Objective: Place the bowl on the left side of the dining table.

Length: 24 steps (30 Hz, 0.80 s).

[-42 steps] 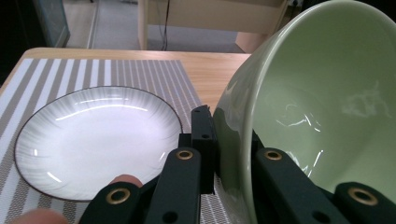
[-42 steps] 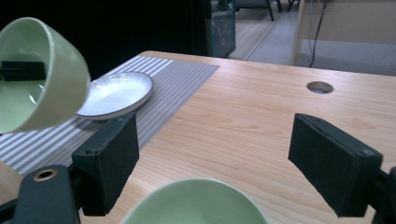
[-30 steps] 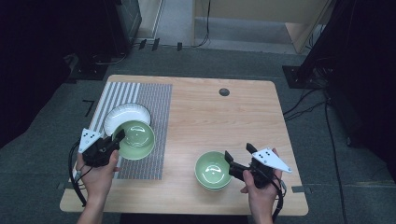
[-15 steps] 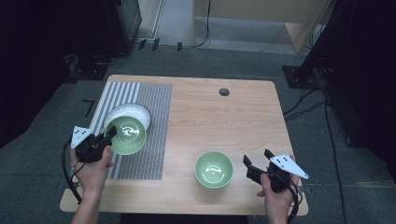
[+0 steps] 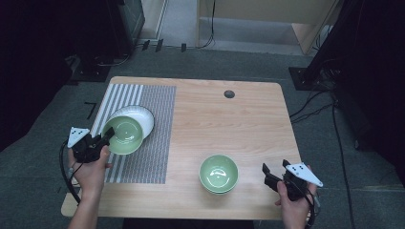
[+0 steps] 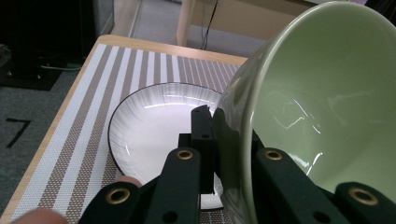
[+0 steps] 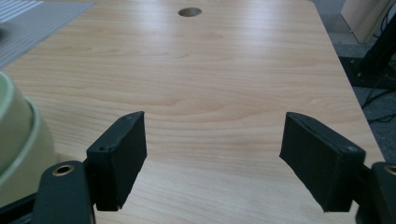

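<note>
My left gripper [image 5: 106, 138] is shut on the rim of a pale green bowl [image 5: 123, 135], held tilted over a white plate [image 5: 143, 117] on the striped placemat [image 5: 153, 143]. The left gripper view has one finger [image 6: 203, 126] outside the bowl wall [image 6: 317, 116], with the plate [image 6: 149, 126] beneath. A second green bowl [image 5: 218, 173] stands on the wood near the front. My right gripper [image 5: 268, 176] is to its right by the front edge. It is open [image 7: 212, 154], its jaws having just been closing a little with nothing between them. That bowl's side [image 7: 18, 135] is at the left.
The wooden table [image 5: 248, 129] has a round cable hole [image 5: 229, 94] at the back. Bare wood lies between the placemat and the right edge. Dark stands and cables surround the table on the floor.
My left gripper has carried the green bowl left and toward the front, over the plate's near side. My right gripper has drawn back from the standing bowl to the front right edge.
</note>
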Each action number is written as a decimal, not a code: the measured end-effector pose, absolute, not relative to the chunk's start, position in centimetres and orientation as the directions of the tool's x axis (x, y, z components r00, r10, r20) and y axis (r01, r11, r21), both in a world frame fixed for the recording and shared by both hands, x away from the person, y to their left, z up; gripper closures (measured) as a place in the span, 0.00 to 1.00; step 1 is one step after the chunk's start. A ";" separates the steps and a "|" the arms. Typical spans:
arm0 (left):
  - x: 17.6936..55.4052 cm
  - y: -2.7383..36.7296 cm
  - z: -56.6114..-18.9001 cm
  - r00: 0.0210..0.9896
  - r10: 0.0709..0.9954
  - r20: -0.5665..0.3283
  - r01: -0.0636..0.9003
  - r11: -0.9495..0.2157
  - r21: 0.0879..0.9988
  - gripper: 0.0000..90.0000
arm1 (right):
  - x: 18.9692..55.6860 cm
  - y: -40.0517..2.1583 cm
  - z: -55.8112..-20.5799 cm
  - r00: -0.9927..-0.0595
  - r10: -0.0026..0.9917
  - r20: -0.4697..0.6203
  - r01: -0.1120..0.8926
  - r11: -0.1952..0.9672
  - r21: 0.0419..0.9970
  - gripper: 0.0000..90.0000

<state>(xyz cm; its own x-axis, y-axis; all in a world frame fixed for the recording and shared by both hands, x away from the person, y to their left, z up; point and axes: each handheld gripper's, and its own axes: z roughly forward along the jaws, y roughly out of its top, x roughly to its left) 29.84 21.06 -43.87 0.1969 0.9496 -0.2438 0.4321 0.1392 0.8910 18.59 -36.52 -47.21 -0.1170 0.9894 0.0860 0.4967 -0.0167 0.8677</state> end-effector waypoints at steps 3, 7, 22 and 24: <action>30.1 21.4 -44.0 0.193 0.950 -0.246 0.440 0.140 0.887 0.93 | 18.6 -37.4 -47.9 -0.098 0.991 0.089 0.513 -0.026 0.858 0.25; 30.7 21.4 -44.4 0.190 0.950 -0.246 0.449 0.138 0.883 0.94 | 18.7 -38.3 -48.8 -0.071 0.993 0.090 0.537 -0.038 0.843 0.24; 33.4 21.3 -45.3 0.161 0.957 -0.242 0.492 0.134 0.860 0.94 | 19.3 -40.5 -51.8 -0.015 0.998 0.062 0.646 -0.038 0.762 0.23; 33.6 21.3 -45.4 0.157 0.957 -0.243 0.497 0.136 0.857 0.94 | 19.4 -40.7 -52.1 -0.005 0.998 0.063 0.661 -0.044 0.749 0.23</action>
